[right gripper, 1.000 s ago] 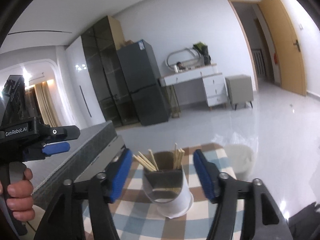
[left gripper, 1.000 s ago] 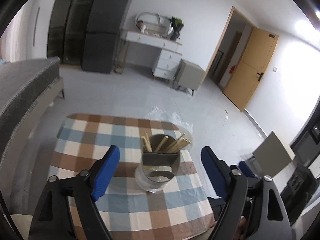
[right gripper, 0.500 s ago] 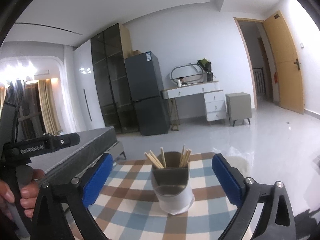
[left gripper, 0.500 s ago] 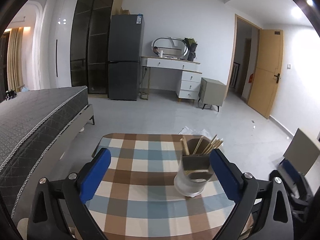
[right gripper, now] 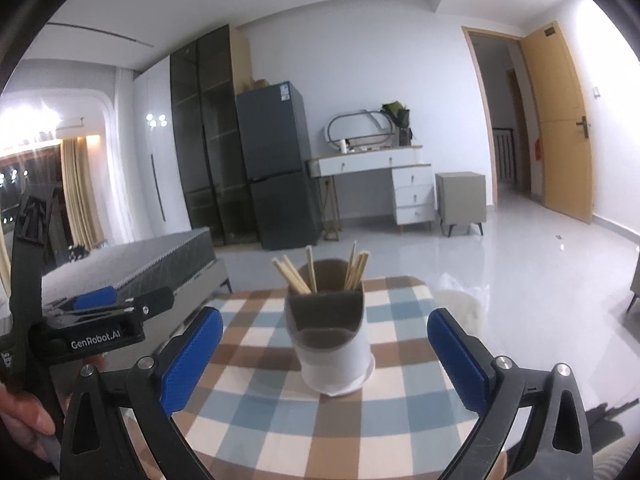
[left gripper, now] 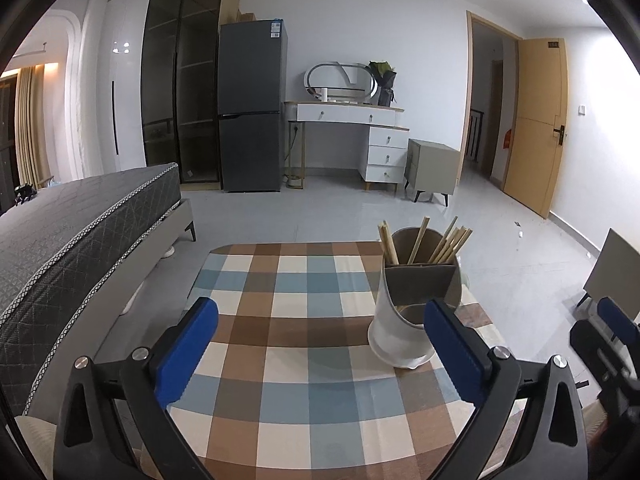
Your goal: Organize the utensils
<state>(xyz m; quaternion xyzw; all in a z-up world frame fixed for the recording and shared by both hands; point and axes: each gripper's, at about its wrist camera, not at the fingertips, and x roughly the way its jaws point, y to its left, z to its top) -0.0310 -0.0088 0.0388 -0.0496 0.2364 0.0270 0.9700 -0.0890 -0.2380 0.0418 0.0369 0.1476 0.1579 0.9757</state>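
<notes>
Left wrist view, listed from left to right. Left gripper (left gripper: 320, 354): jaws spread wide, having just been opening; nothing between the pads but bare checked tablecloth (left gripper: 296, 344). Utensil holder (left gripper: 408, 320): a white cup with a grey-brown insert, standing upright on the cloth just ahead of the right-hand finger (left gripper: 454, 354), which partly hides its base; no contact evident.

Chopsticks (left gripper: 444, 242): pale wooden sticks leaning loose in the holder's rear compartment, fanned out above the rim. Judged light, stiff and smooth, apt to roll or slip if pinched near the tip; best taken mid-shaft, across the grain. The holder looks light and top-heavy when filled, likely to tip under a sideways push; grasp low on the wall.

Right wrist view: right gripper (right gripper: 320, 354), jaws likewise wide and just opened, empty. The holder stands centred ahead, between the two fingers' lines but beyond their tips, untouched.
</notes>
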